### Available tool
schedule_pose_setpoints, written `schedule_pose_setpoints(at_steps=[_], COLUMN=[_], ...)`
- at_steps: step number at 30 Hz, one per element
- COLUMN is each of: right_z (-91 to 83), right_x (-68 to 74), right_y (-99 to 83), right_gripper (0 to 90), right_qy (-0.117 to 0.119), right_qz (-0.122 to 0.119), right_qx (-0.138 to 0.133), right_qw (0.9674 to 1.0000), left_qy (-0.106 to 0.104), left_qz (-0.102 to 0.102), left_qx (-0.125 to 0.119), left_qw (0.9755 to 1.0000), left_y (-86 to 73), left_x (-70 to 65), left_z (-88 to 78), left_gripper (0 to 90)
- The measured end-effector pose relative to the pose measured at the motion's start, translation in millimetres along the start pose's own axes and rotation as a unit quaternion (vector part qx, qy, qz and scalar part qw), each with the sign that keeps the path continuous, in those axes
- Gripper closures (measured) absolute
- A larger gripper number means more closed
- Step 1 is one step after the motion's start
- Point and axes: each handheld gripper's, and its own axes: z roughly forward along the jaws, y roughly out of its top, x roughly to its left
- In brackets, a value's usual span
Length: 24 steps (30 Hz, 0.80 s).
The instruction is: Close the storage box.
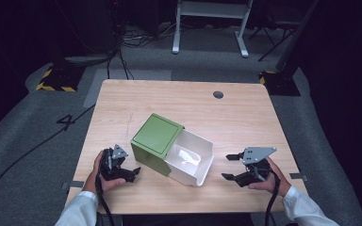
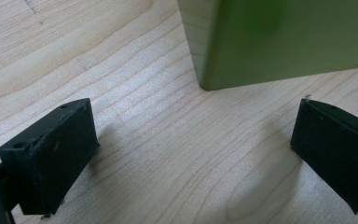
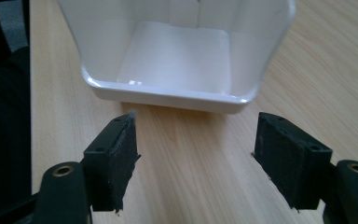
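At the bottom of the high view, the left claw [image 1: 131, 172] and the right claw [image 1: 231, 165] rest low on the wooden surface [image 1: 245, 117], both with jaws apart and empty. Between them, at the centre of the frame, stands the green box [image 1: 156, 141] with its white drawer [image 1: 191, 157] pulled out towards the right claw — probably so each claw can take one part.

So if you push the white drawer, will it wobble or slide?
The white drawer would probably slide, not wobble: it sits flat on the smooth wooden table and is partly inside the green box. It looks like thin glossy plastic, and empty, so likely light and a bit slippery. A hard push might shift the box too.
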Motion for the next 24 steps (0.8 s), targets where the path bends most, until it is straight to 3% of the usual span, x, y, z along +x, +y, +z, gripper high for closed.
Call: schedule_pose_setpoints(at_steps=[4, 14, 21, 24], right_z=[12.2, 37.2, 58.4, 67.7], right_x=[9.3, 33.5, 47.2, 49.7], right_y=[7.3, 27.3, 38.1, 40.5], right_gripper=[30.7, 39.0, 46.5, 52.1], right_qy=[0.014, 0.059, 0.079, 0.076], right_qz=[0.000, -0.032, -0.044, -0.046], right_qx=[0.007, 0.010, 0.024, 0.036], right_qw=[0.9999, 0.9977, 0.9956, 0.9954], left_qy=[0.000, 0.000, 0.000, 0.000], left_qz=[-0.001, 0.000, 0.000, 0.000], left_qx=[0.000, 0.000, 0.000, 0.000], left_qw=[1.0000, 1.0000, 1.0000, 1.0000], left_y=[0.0, 0.0, 0.0, 0.0], left_x=[-0.1, 0.0, 0.0, 0.0], left_z=[0.0, 0.0, 0.0, 0.0], left_gripper=[0.5, 0.5, 0.5, 0.5])
